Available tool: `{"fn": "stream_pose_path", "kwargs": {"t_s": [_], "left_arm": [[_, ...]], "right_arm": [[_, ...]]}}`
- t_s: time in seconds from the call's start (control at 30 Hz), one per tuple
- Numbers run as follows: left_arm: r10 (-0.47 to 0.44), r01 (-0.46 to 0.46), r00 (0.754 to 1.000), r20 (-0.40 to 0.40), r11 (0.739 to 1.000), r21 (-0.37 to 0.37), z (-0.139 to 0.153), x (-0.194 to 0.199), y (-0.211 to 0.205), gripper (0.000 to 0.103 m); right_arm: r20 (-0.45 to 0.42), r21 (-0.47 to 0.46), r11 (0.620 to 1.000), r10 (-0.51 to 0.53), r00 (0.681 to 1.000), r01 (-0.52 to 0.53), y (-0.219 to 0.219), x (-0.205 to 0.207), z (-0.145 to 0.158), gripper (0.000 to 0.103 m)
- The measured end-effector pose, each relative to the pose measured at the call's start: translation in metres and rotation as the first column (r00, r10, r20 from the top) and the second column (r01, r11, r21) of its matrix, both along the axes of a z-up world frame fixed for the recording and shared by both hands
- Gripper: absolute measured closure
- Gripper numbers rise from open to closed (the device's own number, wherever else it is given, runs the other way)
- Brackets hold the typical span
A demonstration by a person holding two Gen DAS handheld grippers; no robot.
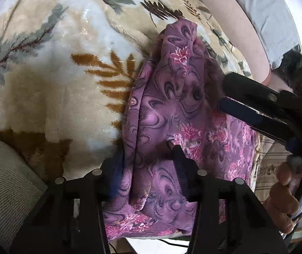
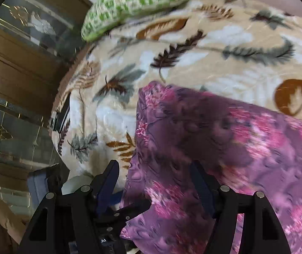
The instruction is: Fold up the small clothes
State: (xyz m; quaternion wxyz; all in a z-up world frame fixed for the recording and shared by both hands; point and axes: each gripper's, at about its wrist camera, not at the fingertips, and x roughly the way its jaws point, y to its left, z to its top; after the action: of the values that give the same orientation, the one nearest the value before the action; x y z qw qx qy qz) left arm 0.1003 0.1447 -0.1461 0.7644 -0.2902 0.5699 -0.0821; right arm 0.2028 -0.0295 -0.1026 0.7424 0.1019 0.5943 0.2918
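Observation:
A purple garment with pink flower print (image 1: 172, 110) lies bunched on a cream leaf-patterned blanket (image 1: 55, 80). My left gripper (image 1: 146, 156) stands open around a fold of the garment at its near edge, one finger on each side. My right gripper (image 1: 222, 93) enters the left wrist view from the right, its fingers close together over the garment's right part. In the right wrist view the garment (image 2: 235, 144) fills the lower right and cloth lies between the spread fingers of the right gripper (image 2: 155, 169); the view is blurred.
A green and white patterned cushion (image 2: 134, 2) lies at the far edge of the blanket (image 2: 214, 48). A wooden cabinet with glass panes (image 2: 19, 67) stands to the left. A grey ribbed cloth (image 1: 4, 177) lies at lower left. My hand (image 1: 284, 199) holds the right gripper's handle.

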Motion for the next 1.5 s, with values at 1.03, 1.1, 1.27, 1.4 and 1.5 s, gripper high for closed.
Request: {"fn": "stream_pose_path", "kwargs": {"t_s": [1.03,1.1,1.27,1.4,1.5], "left_arm": [[-0.355,0.255,0.827,0.436,0.928,0.272,0.142,-0.067,-0.123,0.092],[-0.429,0.322,0.785,0.448,0.899,0.297,0.158,-0.072,-0.161,0.092],[-0.582,0.454,0.691,0.428,0.811,0.37,0.162,-0.065,-0.262,0.092],[-0.666,0.546,0.671,0.324,0.741,0.392,0.123,-0.051,-0.328,0.091],[-0.68,0.582,0.7,0.219,0.721,0.375,0.081,-0.044,-0.357,0.091]], "right_arm": [[0.121,0.211,0.975,-0.097,0.988,0.07,-0.092,-0.043,0.064,0.09],[0.138,0.301,0.946,-0.167,0.976,0.119,-0.134,-0.058,0.075,0.089],[0.127,0.45,0.851,-0.36,0.924,0.269,-0.249,-0.084,0.075,0.09],[0.055,0.478,0.786,-0.472,0.88,0.392,-0.328,-0.089,0.037,0.09],[-0.037,0.476,0.732,-0.537,0.843,0.487,-0.364,-0.09,-0.013,0.09]]}}
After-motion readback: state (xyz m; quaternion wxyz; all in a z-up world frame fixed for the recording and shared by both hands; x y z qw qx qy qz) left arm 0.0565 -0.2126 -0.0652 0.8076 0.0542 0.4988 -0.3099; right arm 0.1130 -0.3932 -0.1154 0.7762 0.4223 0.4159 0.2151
